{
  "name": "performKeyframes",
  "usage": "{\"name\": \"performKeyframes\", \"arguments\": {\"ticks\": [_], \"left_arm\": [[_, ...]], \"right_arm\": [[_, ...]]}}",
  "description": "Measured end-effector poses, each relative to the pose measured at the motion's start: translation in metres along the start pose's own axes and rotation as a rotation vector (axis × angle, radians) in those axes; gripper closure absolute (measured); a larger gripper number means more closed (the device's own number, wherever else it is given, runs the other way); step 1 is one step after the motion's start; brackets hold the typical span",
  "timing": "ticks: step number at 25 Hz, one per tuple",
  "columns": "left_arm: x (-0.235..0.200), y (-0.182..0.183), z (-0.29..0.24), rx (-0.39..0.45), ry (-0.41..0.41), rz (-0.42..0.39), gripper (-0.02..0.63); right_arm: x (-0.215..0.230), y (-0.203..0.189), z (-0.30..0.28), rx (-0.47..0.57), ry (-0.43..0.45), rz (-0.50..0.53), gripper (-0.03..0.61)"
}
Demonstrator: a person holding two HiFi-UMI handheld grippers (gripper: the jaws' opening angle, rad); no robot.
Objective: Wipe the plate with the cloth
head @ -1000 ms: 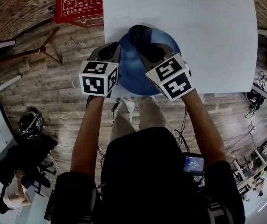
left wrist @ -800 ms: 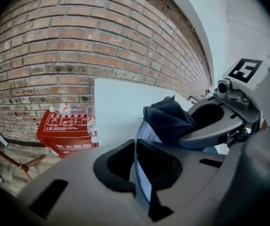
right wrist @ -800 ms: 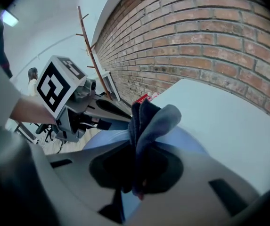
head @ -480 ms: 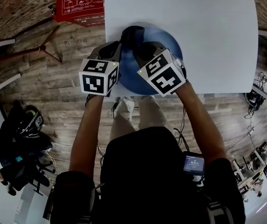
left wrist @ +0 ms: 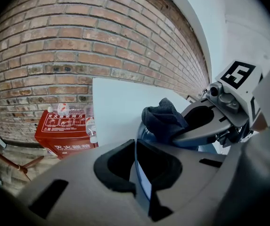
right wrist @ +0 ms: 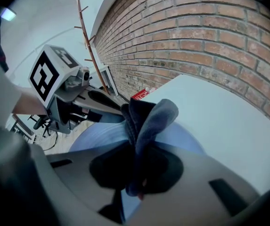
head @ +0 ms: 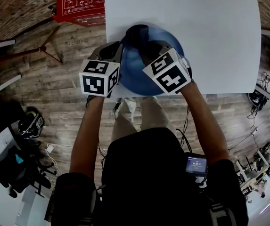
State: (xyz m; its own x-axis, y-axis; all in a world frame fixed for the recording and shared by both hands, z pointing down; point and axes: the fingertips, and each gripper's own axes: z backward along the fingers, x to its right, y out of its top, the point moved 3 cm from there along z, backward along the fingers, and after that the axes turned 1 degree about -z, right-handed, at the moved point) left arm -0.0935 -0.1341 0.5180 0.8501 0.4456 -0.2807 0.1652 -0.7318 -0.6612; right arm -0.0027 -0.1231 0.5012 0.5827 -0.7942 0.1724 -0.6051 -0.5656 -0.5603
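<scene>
A blue plate (head: 134, 72) is held above the near edge of the white table (head: 210, 27). My left gripper (head: 118, 55) is shut on the plate's left rim (left wrist: 142, 182), seen edge-on between its jaws. My right gripper (head: 142, 44) is shut on a dark grey cloth (head: 137, 34), bunched between its jaws (right wrist: 142, 126) and pressed on the plate's face (right wrist: 102, 133). In the left gripper view the cloth (left wrist: 163, 119) sits at the tip of the right gripper (left wrist: 205, 124), over the plate.
A red box (head: 78, 6) with white print stands on the wood floor left of the table, by the brick wall (left wrist: 78, 46). A wooden stand (head: 36, 53) lies further left. A person's legs and cables are below the plate.
The right gripper with the cloth slid left across the plate, then a little back to the right. The left gripper and plate stayed nearly still.
</scene>
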Motion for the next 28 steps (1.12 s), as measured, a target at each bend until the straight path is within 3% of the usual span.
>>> {"name": "performKeyframes", "arguments": {"ticks": [15,28], "left_arm": [[0.0,0.0,0.0,0.001,-0.002,0.0,0.582],[0.0,-0.002,0.001,-0.002,0.005,0.007,0.583]], "right_arm": [[0.023,-0.035,0.027,-0.082,-0.052,-0.016,0.518],[0.004,-0.07,0.041,-0.183,0.0,0.013,0.518]]}}
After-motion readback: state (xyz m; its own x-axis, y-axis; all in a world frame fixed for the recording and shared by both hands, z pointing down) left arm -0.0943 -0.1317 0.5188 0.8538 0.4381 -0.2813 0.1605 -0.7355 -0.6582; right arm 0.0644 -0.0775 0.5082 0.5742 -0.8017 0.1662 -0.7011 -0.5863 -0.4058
